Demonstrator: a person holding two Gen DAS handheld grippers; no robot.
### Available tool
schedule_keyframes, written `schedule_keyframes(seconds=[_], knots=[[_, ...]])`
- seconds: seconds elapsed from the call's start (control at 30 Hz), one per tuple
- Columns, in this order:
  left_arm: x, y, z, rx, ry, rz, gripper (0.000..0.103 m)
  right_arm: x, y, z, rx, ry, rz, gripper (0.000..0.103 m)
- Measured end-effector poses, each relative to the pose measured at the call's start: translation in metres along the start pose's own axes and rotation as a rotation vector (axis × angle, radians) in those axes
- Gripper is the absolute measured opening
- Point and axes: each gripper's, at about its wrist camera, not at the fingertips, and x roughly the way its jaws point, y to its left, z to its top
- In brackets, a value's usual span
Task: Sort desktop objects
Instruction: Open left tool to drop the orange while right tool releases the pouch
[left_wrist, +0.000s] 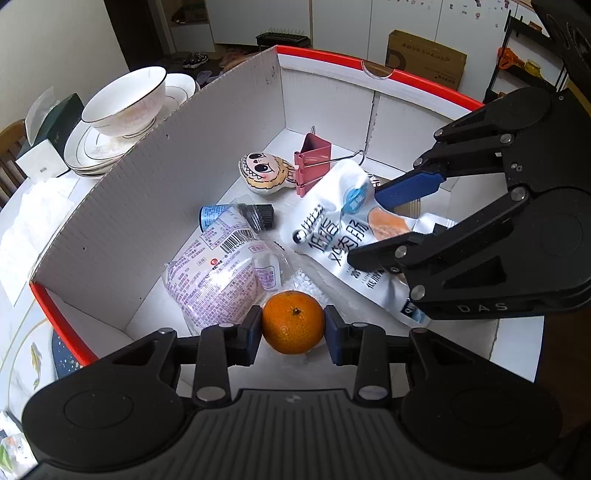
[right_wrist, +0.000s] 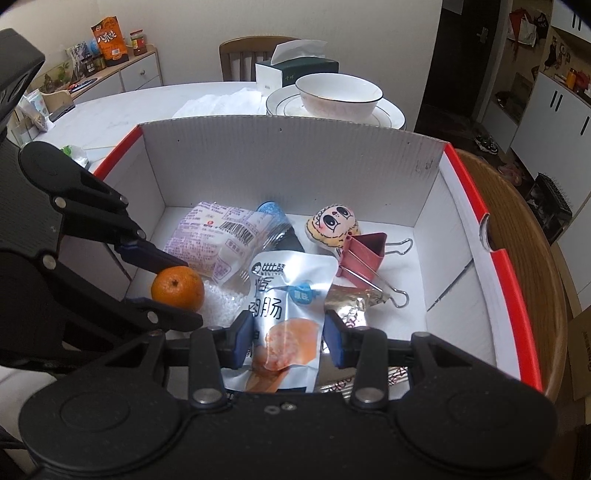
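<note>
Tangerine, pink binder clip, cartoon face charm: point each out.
tangerine (left_wrist: 293, 320), left wrist view, on its peel below the stem.
pink binder clip (right_wrist: 364, 255), right wrist view, on its pink body.
cartoon face charm (left_wrist: 263, 172), left wrist view, on the face.
</note>
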Motion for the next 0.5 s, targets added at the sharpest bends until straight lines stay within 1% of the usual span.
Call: schedule_keyframes(seconds=[0.07,0.17,0.23,0.3,0.37,0.5], knots=[[-0.001,0.001,0.000,-0.008,-0.003,-0.006,0.036,-0.001,-0.001,-0.001,0.000,0.000,0.004,0.041],[-0.005,0.002,-0.001,-0.025,-0.013,-0.001,0.043,-0.004,-0.003,-0.001,0.003,-0.002,0.011,0.043],[-0.010,0.003,-0.002,-0.040,-0.028,0.000,0.052,-0.007,-0.004,-0.001,0.003,-0.006,0.016,0.044],[-0.015,0.005,-0.003,-0.056,-0.047,0.004,0.055,-0.010,-0.005,-0.002,0.004,-0.011,0.022,0.047],[-0.021,0.006,-0.004,-0.072,-0.063,-0.003,0.055,-0.015,-0.006,-0.001,0.006,-0.021,0.027,0.051],[-0.036,0.006,-0.010,-0.103,-0.103,0.000,0.055,-0.024,-0.008,-0.001,0.013,-0.039,0.043,0.053]])
